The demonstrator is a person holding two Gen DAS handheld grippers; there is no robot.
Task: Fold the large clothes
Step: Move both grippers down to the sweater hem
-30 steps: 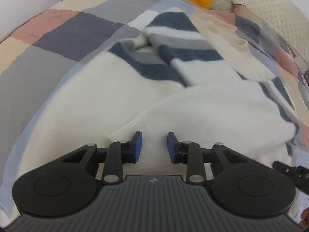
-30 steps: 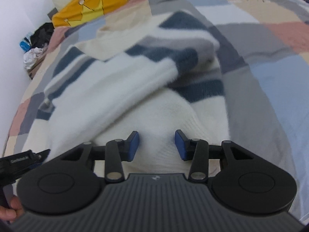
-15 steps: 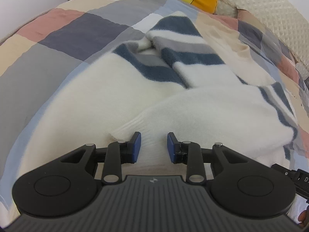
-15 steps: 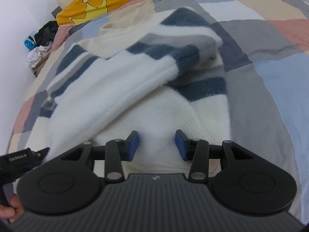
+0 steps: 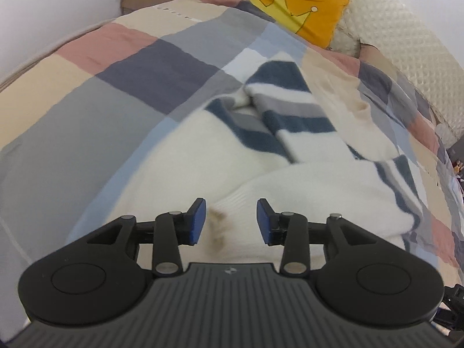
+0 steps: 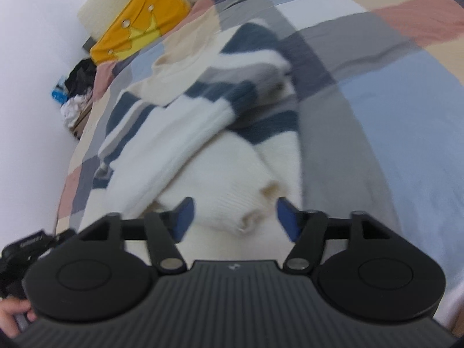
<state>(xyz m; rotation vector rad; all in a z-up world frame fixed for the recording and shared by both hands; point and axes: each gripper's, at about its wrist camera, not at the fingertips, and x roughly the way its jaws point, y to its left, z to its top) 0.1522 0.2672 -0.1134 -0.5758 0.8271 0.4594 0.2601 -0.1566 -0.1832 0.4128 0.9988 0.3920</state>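
Now both grippers stand over the near edge of the white sweater [image 5: 179,174], which lies spread on the patchwork bedspread [image 5: 87,121] with its navy-and-grey striped sleeves crossed over the body beyond the jaws. The left gripper [image 5: 231,221] has just been opening: its jaws stand moderately apart, the ribbed cuff [image 5: 235,203] lies below and between them, and neither pad presses on it. The right gripper [image 6: 235,219] has also just been opening and now stands wide; a folded ribbed hem end [image 6: 232,203] sits in the gap, clear of both pads.

Judgement: this is the release after a fold, with both near edges let go. The sleeves look tucked in, so the body fold remains. Next move calls for re-gripping the near hem at two well-separated points and carrying it away from the jaws toward the striped end, keeping both sides level so the stack does not skew.
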